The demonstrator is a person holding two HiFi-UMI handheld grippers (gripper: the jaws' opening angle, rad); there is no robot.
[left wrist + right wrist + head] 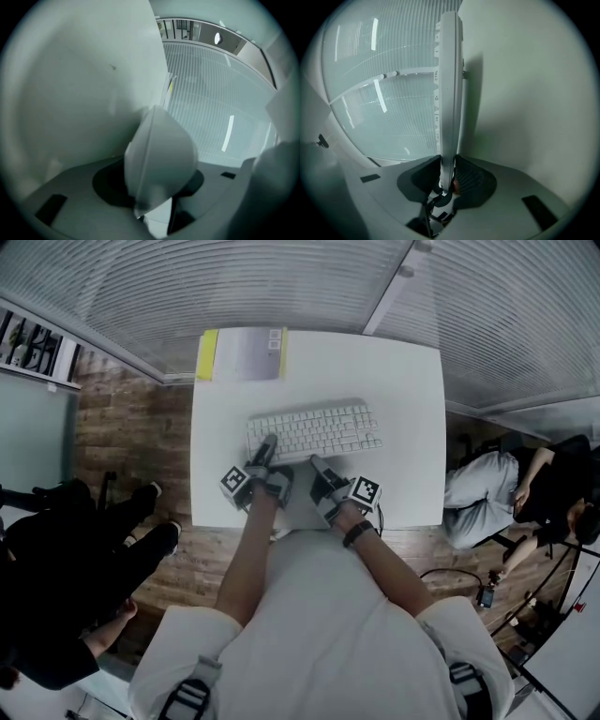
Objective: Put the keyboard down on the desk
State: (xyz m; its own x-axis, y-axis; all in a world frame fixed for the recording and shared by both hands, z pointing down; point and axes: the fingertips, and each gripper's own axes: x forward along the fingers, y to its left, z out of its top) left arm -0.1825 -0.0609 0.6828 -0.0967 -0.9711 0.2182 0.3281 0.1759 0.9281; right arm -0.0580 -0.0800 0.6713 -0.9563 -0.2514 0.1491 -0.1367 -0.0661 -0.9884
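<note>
White desk (408,409), slatted panels (234,282) beyond. From the head view I cannot tell whether the keyboard (314,430) touches the top. My left gripper (265,448) view gives only a blurred keyboard corner (161,154), nipped between its jaws. The right gripper (319,468) view shows the keyboard edge-on (449,84), jaws clamped on its near rim, key legends legible.

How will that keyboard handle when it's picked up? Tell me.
Probably stiff: the keyboard looks flat though the left gripper and right gripper pinch only its near edge. Likely light, being thin. Its smooth plastic might slip between the jaws.
</note>
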